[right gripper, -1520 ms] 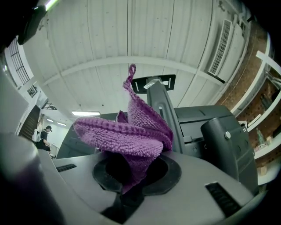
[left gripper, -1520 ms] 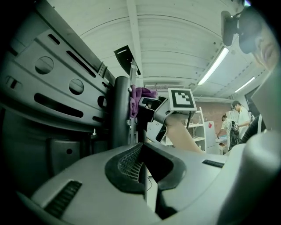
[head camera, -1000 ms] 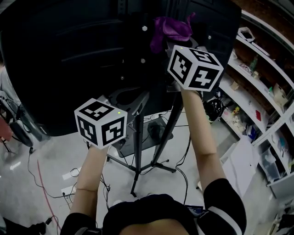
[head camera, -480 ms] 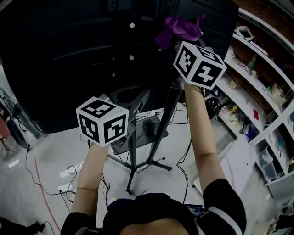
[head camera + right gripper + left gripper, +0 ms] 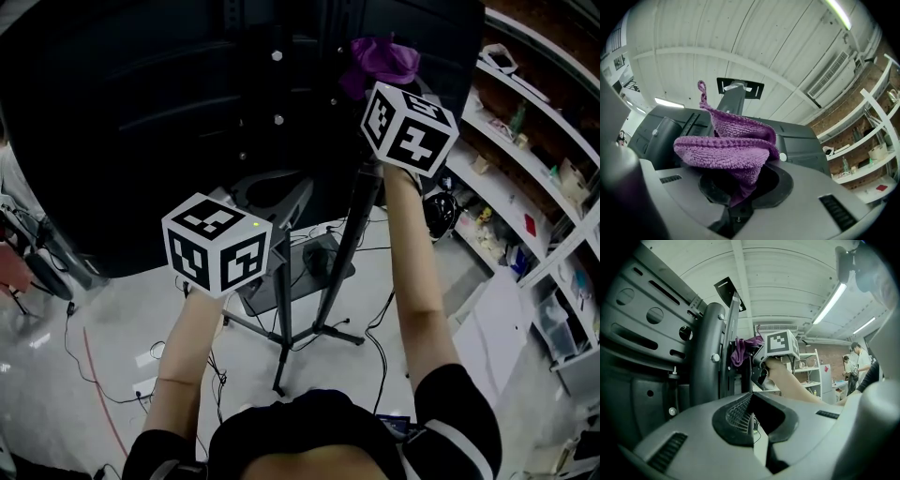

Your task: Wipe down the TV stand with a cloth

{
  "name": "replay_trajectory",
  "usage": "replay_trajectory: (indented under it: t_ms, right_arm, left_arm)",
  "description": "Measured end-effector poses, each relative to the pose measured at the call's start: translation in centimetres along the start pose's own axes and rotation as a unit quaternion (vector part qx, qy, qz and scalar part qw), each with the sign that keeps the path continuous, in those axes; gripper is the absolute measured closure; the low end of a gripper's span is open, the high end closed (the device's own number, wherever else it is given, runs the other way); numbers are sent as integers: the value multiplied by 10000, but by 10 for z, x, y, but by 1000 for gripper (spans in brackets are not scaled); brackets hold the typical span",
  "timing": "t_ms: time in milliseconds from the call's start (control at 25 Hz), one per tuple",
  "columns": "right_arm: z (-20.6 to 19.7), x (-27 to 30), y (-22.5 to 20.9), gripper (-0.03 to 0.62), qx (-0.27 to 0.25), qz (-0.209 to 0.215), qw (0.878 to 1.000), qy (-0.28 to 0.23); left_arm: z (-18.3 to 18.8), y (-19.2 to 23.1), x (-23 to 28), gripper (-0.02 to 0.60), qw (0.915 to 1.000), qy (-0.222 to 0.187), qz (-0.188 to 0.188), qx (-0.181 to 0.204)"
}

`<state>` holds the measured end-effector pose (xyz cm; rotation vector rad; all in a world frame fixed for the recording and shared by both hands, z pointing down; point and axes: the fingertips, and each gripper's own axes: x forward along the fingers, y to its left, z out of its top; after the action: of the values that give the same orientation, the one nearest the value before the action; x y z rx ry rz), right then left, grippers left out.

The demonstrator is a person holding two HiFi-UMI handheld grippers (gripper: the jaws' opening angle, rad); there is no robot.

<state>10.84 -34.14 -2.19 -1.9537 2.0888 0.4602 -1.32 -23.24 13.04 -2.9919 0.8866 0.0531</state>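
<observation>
The purple cloth (image 5: 380,58) is bunched at the top of the black TV stand, against the back of the big black TV (image 5: 141,112). My right gripper (image 5: 375,82) is shut on this cloth (image 5: 726,150), whose folds spill over the jaws below the stand's top bracket (image 5: 739,88). The stand's post (image 5: 361,216) runs down to tripod legs (image 5: 281,323). My left gripper (image 5: 754,420) is shut and holds nothing. It sits lower left, its marker cube (image 5: 217,246) near the TV's lower edge, and faces the stand's column (image 5: 710,352) and the cloth (image 5: 739,350).
White shelves (image 5: 525,159) with small items line the right side. Cables (image 5: 122,375) trail over the floor round the stand's legs. A grey tray (image 5: 281,281) hangs on the stand. A person (image 5: 858,357) stands far off by the shelving.
My right gripper has shifted a little to the right along the top of the stand with the cloth in it. The left gripper has drifted slightly right.
</observation>
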Motion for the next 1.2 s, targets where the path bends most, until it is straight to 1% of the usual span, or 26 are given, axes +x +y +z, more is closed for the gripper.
replay_trajectory:
  t_ms: [80, 200, 400, 520, 600, 720, 840, 920, 1080, 1200]
  right_arm:
    - [0, -3, 7, 530, 96, 119, 9998, -91]
    - [2, -20, 20, 530, 381, 450, 9979, -264]
    - [10, -59, 43, 530, 830, 1098, 9889, -562]
    - [-2, -68, 59, 530, 1158, 1471, 9811, -495]
    - [-14, -67, 71, 530, 1189, 1638, 9786, -368]
    - [-31, -56, 86, 530, 1041, 1714, 9795, -180]
    - [-45, -41, 102, 530, 1032, 1866, 9770, -1]
    - [-50, -36, 111, 530, 973, 1921, 9765, 20]
    - [-50, -36, 112, 530, 631, 1805, 9815, -78]
    - [-52, -34, 102, 530, 569, 1698, 9838, -62]
  left_arm:
    - [0, 4, -4, 575, 10000, 22, -7, 29]
    - [-1, 8, -7, 575, 9999, 44, -42, 80]
    - [-4, 12, -12, 575, 9999, 5, -102, 117]
    - [-9, 15, -14, 575, 9998, -20, -88, 153]
    - [-11, 14, -15, 575, 9998, -54, -71, 159]
    - [-12, 14, -17, 575, 9998, -73, -41, 160]
    - [-13, 19, -20, 575, 9999, -79, 54, 142]
    - [-17, 21, -22, 575, 9998, -68, 110, 118]
    - [-21, 24, -19, 575, 9998, -46, 170, 60]
    - [-22, 22, -14, 575, 9999, -58, 118, 27]
